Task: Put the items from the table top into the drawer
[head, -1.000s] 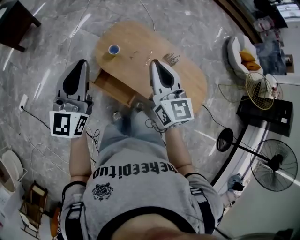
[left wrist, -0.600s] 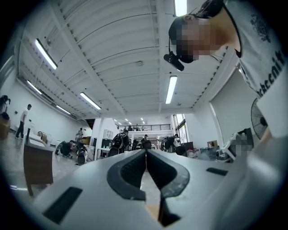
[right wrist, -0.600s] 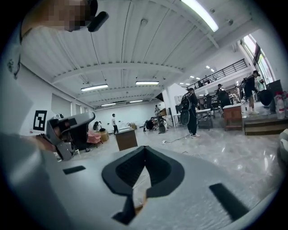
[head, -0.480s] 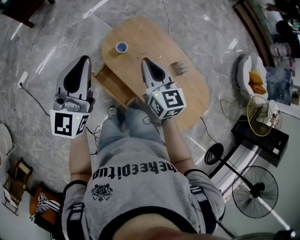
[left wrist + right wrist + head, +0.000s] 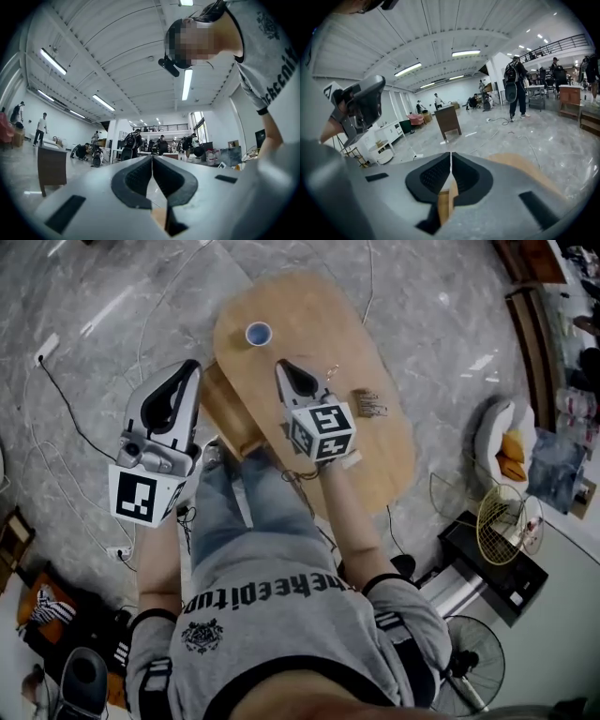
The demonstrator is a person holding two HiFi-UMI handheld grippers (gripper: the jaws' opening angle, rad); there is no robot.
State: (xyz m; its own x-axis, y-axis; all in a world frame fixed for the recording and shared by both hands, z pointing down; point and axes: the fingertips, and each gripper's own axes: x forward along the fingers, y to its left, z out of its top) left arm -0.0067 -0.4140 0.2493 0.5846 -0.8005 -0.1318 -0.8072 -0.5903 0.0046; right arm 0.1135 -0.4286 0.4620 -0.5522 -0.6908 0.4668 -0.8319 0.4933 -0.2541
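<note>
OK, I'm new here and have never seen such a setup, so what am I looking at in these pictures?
A person in a grey T-shirt holds a grey two-jaw gripper in each hand; the marker cubes are part of them. The head view comes from a camera on the person's head, looking down. The other two come from cameras riding on the left gripper and the right gripper, looking along their jaws. Both are shut and empty. Below is an oval wooden table with an open wooden drawer at its side. On the table sit a small round blue cup and some small wiry metal bits, too small to identify.
</note>
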